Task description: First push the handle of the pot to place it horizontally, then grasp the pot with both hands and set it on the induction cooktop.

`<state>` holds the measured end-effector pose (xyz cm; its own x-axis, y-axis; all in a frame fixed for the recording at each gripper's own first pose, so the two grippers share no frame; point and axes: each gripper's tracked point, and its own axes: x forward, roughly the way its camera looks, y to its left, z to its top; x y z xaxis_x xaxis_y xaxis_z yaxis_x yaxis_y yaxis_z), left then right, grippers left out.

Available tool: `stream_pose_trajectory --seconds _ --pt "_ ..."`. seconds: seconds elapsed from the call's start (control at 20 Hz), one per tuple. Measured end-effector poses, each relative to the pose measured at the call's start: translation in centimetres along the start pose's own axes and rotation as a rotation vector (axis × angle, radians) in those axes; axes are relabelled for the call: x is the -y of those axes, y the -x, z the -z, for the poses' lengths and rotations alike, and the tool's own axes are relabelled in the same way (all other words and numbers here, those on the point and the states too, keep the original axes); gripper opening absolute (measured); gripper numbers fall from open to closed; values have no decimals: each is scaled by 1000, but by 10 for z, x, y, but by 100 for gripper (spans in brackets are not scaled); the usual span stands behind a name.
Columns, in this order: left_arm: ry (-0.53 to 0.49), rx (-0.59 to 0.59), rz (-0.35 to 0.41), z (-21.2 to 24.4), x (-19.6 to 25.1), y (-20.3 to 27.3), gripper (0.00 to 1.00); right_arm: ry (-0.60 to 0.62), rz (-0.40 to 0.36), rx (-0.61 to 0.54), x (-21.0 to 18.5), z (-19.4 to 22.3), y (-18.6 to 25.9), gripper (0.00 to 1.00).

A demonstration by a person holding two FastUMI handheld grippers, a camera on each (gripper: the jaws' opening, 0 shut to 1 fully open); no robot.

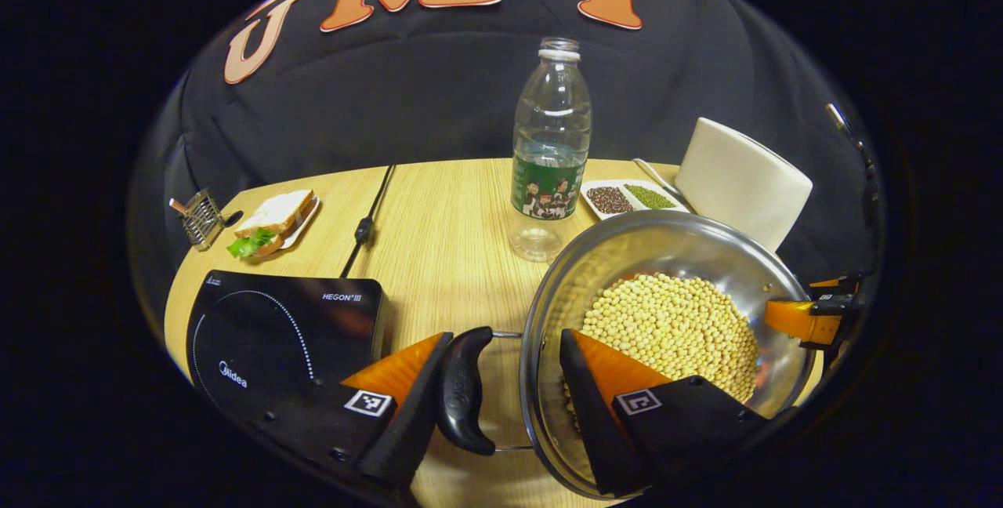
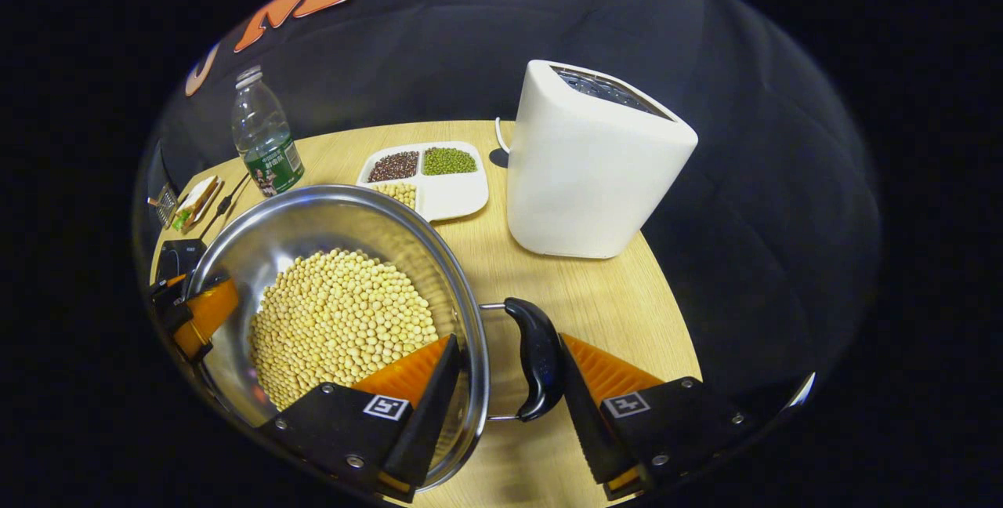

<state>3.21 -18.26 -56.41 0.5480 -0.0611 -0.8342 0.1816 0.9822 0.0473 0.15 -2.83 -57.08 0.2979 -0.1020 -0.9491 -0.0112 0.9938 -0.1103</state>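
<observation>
Two grippers hold our pot (image 1: 674,320) of beans on the desk (image 1: 447,241), right of the induction cooktop (image 1: 282,335): left gripper (image 1: 501,382) and right gripper (image 2: 509,367), fingers apart, each straddle a handle and the rim.

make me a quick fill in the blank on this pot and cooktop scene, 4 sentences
1. The steel pot holds a heap of pale yellow ____.
2. The left gripper has one finger outside the pot's black handle and the other inside the ____.
3. The induction cooktop has ____ resting on its surface.
4. The clear bottle has no ____ on its neck.

Missing words: beans; pot; nothing; cap
</observation>
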Motion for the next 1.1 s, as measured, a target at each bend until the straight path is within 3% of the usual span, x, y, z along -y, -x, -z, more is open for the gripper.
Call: stream_pose_trajectory --seconds 0.35,0.65,0.95,1.0,1.1 --pt "-17 10 -20 -1 1 -14 89 2 2 24 2 -4 0 75" --pt "-42 40 -31 -4 2 -12 86 -47 21 34 1 -1 3 65" --pt "-42 72 -46 -17 -10 9 85 -105 8 52 -8 -2 26 62" --pt "-41 78 -49 -21 -14 15 85 -108 4 55 -11 -4 31 58" --pt "-32 95 -52 -28 -23 28 85 -98 4 74 -17 -11 44 62"
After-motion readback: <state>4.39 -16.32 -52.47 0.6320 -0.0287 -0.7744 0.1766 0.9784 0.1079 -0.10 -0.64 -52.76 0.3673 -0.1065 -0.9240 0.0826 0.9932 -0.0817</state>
